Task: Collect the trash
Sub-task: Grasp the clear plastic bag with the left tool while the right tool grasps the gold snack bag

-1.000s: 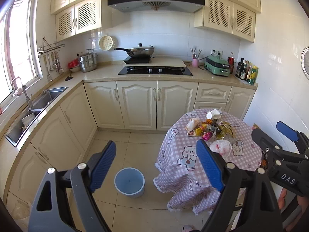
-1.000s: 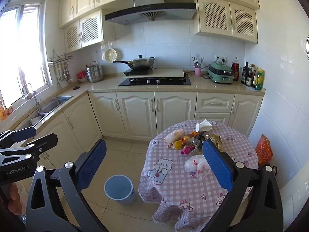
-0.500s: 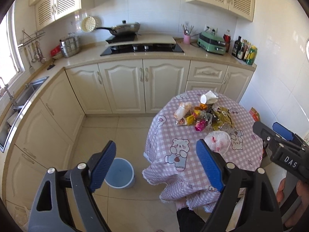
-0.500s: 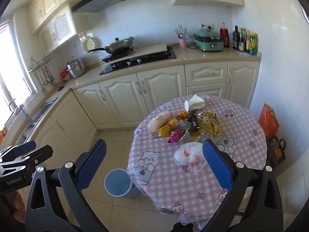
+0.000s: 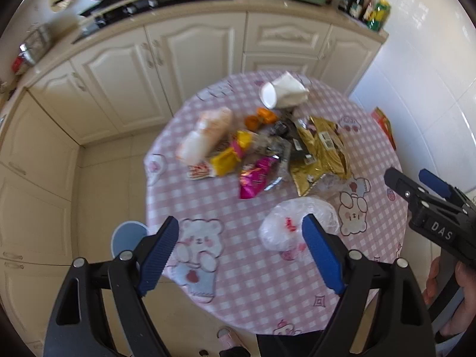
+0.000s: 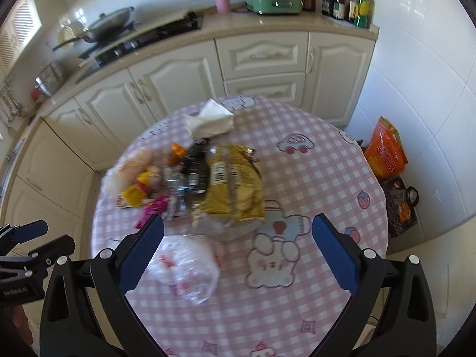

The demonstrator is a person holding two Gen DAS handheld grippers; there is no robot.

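A round table with a pink checked cloth holds a heap of trash: a gold foil bag, a magenta wrapper, yellow wrappers, a white paper cup and a crumpled clear plastic bag. My left gripper is open and empty above the table's near edge, by the plastic bag. My right gripper is open and empty above the near right part of the table. A light blue bin stands on the floor left of the table.
Cream kitchen cabinets and a counter with a hob, a green appliance and bottles run behind the table. Orange and dark bags sit on the floor at the right wall.
Both grippers have moved forward and tilted down over the table. The trash heap now looks much closer. Both stay open.
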